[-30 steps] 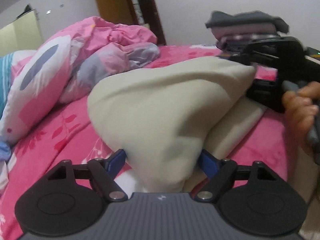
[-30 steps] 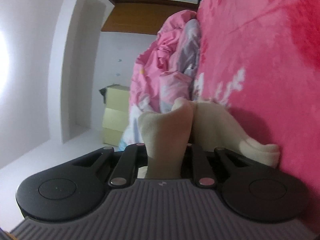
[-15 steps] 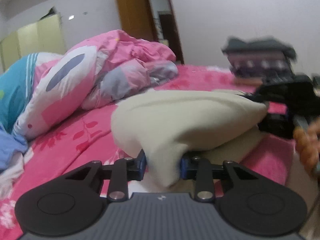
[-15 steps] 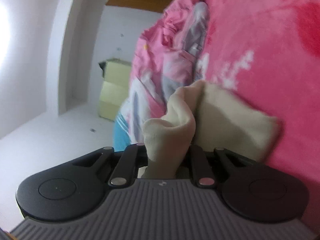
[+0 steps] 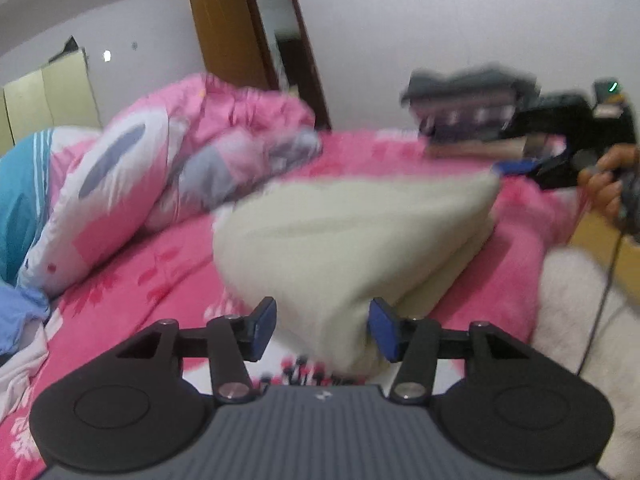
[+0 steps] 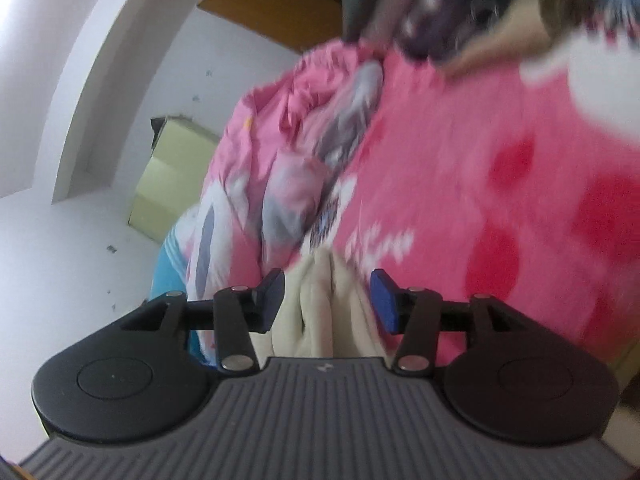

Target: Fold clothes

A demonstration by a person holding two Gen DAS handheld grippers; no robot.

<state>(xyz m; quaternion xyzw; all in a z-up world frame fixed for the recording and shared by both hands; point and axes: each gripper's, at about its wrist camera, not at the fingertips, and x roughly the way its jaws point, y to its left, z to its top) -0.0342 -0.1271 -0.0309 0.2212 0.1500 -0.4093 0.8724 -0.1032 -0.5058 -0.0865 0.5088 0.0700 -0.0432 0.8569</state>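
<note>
1. Cream garment (image 5: 352,240): one, folded into a thick bundle, lying on the pink floral bed sheet (image 5: 160,276), its near corner between the spread fingers of the left gripper (image 5: 322,328), which is released and clamps nothing.
2. The right gripper (image 6: 328,300) is also released; folds of the same garment (image 6: 320,312) sit loosely between its blue pads (image 6: 382,300).
3. In the left view, the right gripper (image 5: 560,160) sits at the garment's far corner, a hand (image 5: 604,184) on it.
4. Beside the garment lies one crumpled pink quilt (image 5: 192,152).
5. Beyond it, one blurred stack of folded clothes (image 5: 468,112).
6. Farthest: a wooden door frame (image 5: 240,52) and pale cabinets (image 5: 48,96).
</note>
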